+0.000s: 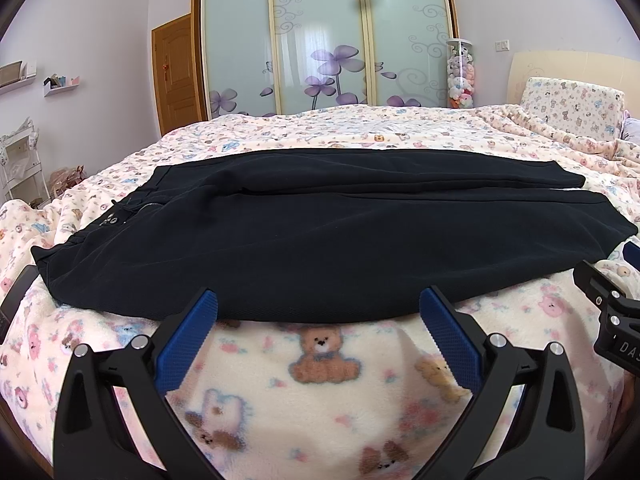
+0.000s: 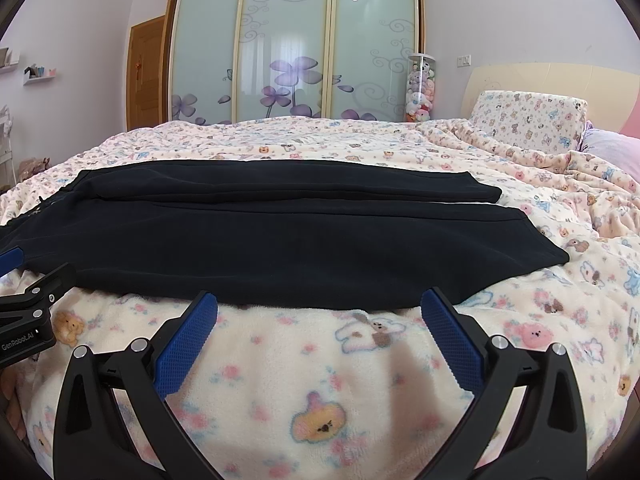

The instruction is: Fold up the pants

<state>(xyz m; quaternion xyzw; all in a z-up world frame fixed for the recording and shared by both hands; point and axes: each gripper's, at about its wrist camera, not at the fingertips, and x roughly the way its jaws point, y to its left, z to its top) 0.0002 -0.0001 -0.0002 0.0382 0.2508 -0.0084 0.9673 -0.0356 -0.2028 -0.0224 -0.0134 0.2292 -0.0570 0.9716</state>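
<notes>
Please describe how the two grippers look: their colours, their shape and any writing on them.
Both look alike. The left gripper and the right gripper have black angular arms with silver round pins and two fingers faced with blue textured pads. White lettering shows on the black bodies; one marking reads "GenRobot.AI". No cables or sleeves are visible.

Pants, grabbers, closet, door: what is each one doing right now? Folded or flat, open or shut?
Pants: spread flat on the blanket, not yet folded, legs side by side, waist to the left.
Left gripper: open, holding nothing, at the near edge of the pants.
Right gripper: open, holding nothing, at the near edge of the pants.
Closet: sliding doors shut.
Door: shut.
</notes>
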